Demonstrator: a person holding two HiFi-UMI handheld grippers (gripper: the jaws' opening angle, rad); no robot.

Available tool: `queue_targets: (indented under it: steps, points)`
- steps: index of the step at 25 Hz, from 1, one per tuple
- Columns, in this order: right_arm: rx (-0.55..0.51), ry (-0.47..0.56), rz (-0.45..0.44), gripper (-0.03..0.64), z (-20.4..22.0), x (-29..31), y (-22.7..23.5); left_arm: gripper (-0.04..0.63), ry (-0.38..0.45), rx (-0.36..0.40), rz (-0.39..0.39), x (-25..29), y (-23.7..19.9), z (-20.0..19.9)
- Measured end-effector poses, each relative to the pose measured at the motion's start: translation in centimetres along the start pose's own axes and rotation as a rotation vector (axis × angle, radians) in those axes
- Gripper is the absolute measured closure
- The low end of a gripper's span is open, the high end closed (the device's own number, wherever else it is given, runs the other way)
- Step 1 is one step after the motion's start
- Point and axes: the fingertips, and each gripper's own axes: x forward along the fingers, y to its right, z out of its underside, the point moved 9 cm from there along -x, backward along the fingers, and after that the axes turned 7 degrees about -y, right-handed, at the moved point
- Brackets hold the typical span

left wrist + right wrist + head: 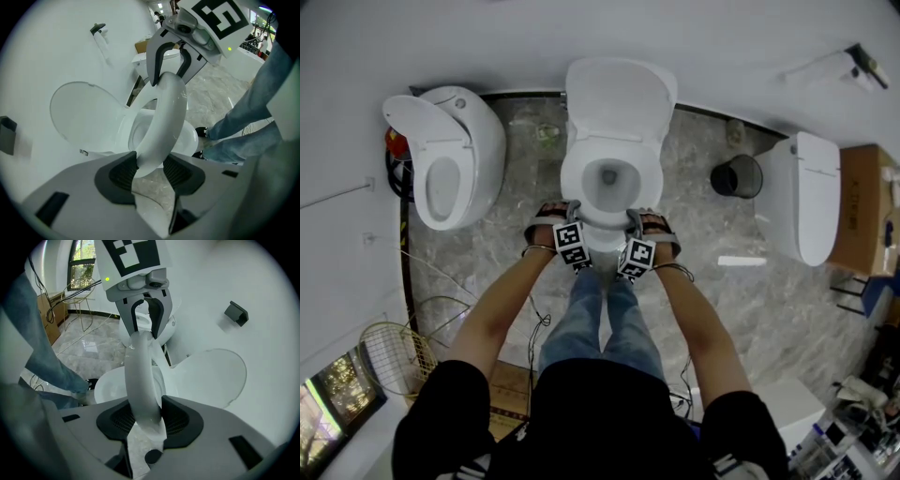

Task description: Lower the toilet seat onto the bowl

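Note:
The white toilet seat (575, 184) hangs tilted over the bowl (609, 174), with its lid (619, 94) upright against the wall. My left gripper (574, 212) and right gripper (633, 219) hold the seat's front rim side by side. In the left gripper view the seat (168, 108) runs between my left gripper's (150, 171) pads to the right gripper (169, 65). The bowl (187, 138) shows beneath, a gap apart. In the right gripper view the seat (138, 376) fills my right gripper (143, 418), its pads against it.
A second toilet (450, 159) stands at the left and a third (811, 192) at the right. A black bin (736, 175) sits between the middle and right toilets. The person's jeans (600, 319) are just before the bowl. A wire basket (394, 356) lies lower left.

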Motion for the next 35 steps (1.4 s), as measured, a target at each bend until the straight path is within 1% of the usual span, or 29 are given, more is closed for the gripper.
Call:
queue_targets:
  steps: [8, 11, 14, 22, 24, 26, 30, 33, 35]
  points:
    - [-0.003, -0.011, -0.028, 0.443, -0.1, 0.5, -1.5, 0.411, -0.028, 0.026, 0.025, 1.1, 1.5, 0.3]
    - [-0.005, -0.021, -0.044, 0.434, 0.0, 0.8, -2.0, 0.402, -0.048, 0.024, 0.044, 1.5, 1.9, 0.1]
    - [-0.013, -0.029, -0.058, 0.428, 0.2, 1.2, -2.5, 0.397, -0.063, 0.039, 0.059, 2.0, 2.3, 0.1]
    - [-0.052, -0.042, -0.078, 0.414, 0.2, 1.8, -3.9, 0.385, -0.07, 0.059, 0.08, 2.9, 3.5, 0.5]
    - [-0.039, -0.049, -0.075, 0.411, 0.3, 1.7, -4.0, 0.382, -0.067, 0.064, 0.082, 3.1, 3.5, 0.4]
    - [0.026, -0.061, -0.086, 0.405, 0.2, 1.5, -4.1, 0.38, -0.066, 0.071, 0.087, 3.2, 3.7, 0.4]
    - [0.221, -0.086, -0.123, 0.371, 0.6, 1.0, -4.9, 0.373, -0.076, 0.079, 0.101, 3.7, 4.1, 0.6]
    - [0.352, -0.073, -0.131, 0.362, 1.2, -0.1, -5.4, 0.37, -0.082, 0.086, 0.106, 3.9, 4.5, 0.6]
    - [0.467, -0.052, -0.15, 0.374, 1.7, -0.9, -5.5, 0.367, -0.084, 0.09, 0.106, 4.1, 4.7, 0.6]
